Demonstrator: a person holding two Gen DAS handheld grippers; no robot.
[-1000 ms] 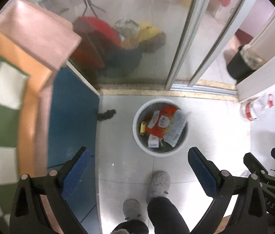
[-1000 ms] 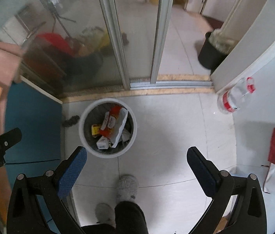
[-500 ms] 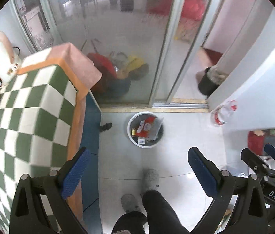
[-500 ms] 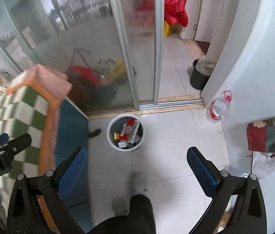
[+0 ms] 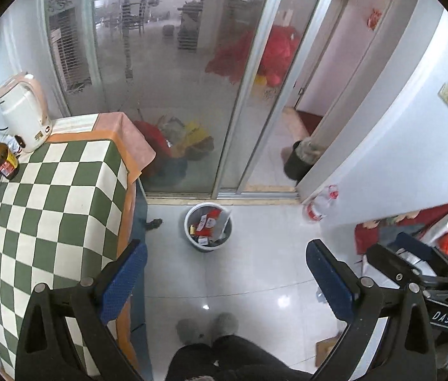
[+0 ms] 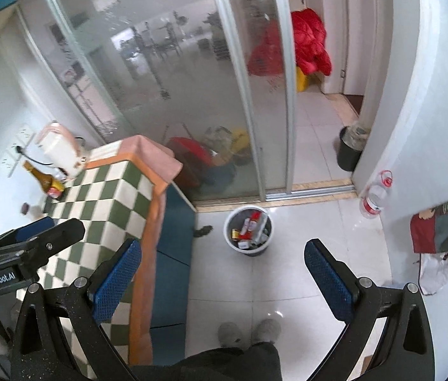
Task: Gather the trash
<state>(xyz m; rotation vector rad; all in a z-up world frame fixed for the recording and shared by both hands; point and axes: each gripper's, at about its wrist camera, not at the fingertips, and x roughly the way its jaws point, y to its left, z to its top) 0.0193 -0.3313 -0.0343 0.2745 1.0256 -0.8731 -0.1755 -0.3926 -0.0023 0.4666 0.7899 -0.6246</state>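
1. Bin (image 5: 208, 227): a round pale bucket on the floor tiles, ahead of both claws and well below them, near the sliding glass door's track. It holds wrappers (image 5: 210, 222), a small can and cartons, heaped close to the rim.
2. Handling, judged: the contents look light, thin and crinkly, so they should crush easily and may slip from the pads. The bin wall looks like stiff plastic. The rim is probably the best place to pinch, one pad inside and one outside; no handle shows.
3. Left claw (image 5: 225, 281): spread wide, nothing between its blue pads. The bin sits ahead of the gap between the pads.
4. Right claw (image 6: 222, 273): likewise spread and empty. The bin (image 6: 248, 230) lies ahead of it, a little toward its right finger.
5. Stray items: a clear bottle (image 6: 376, 195) with a red label stands at the wall foot, ahead and right of the right claw. A small dark scrap (image 6: 203, 230) lies on the floor beside the bin's left side.
6. Left view only: the kettle (image 5: 23, 117) and brown bottle (image 5: 0, 152) on the checked surface come out sharp, with the right tool's arm at the right edge.
7. Right view only: more of the doorway, and the black bucket (image 6: 351, 149) beyond it. The kettle is blurred here.
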